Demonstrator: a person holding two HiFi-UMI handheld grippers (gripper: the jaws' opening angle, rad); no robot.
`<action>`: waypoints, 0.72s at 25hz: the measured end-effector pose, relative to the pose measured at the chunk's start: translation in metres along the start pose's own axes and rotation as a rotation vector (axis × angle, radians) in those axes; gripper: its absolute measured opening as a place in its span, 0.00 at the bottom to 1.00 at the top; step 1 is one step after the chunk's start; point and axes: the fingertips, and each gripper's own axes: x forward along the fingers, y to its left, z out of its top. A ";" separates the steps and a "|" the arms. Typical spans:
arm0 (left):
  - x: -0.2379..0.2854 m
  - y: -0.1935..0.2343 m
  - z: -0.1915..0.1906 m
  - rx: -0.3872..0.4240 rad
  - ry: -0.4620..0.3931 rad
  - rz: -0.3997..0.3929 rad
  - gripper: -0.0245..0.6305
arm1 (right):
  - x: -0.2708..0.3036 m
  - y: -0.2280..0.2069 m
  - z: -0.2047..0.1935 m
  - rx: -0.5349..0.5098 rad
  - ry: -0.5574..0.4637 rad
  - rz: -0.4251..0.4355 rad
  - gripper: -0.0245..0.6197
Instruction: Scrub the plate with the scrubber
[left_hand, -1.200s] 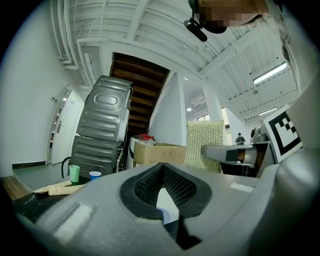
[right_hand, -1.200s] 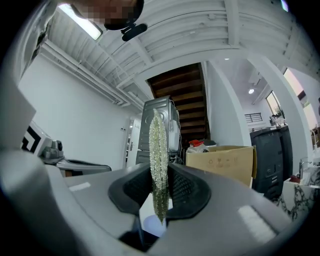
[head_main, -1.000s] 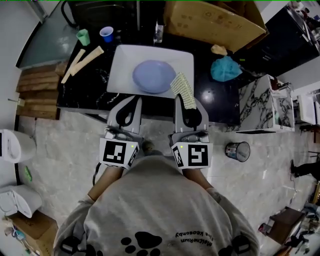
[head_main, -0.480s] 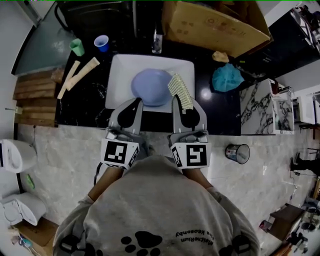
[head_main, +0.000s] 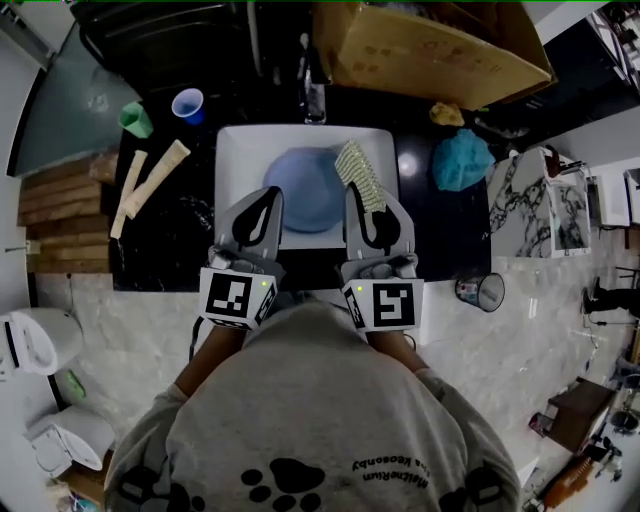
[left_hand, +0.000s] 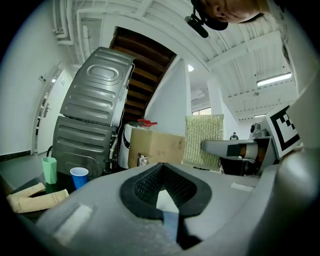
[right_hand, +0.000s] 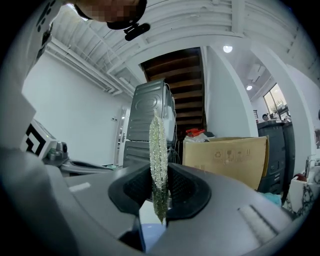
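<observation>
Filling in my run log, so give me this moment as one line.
left gripper: shut, empty | right gripper: shut on scrubber | blue plate: in white sink | scrubber-plate contact: cannot tell

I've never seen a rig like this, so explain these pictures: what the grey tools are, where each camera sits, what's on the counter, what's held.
No robot: a person holds a grey two-jaw tool in each hand. One picture looks down from a camera on the person's head; the other two come from cameras riding on the grippers. The left gripper is shut and empty. The right gripper is shut on a yellow-green scrubber, near a blue plate in a white sink. On the black counter stand a blue cup and a green cup.
</observation>
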 end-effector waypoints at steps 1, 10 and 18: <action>0.004 0.005 -0.001 -0.003 0.002 -0.007 0.04 | 0.005 0.000 -0.002 -0.003 0.005 -0.007 0.15; 0.029 0.027 -0.035 -0.054 0.089 -0.044 0.04 | 0.027 -0.004 -0.025 -0.010 0.076 -0.044 0.15; 0.045 0.037 -0.076 -0.072 0.199 -0.030 0.04 | 0.044 -0.011 -0.049 -0.011 0.130 -0.027 0.15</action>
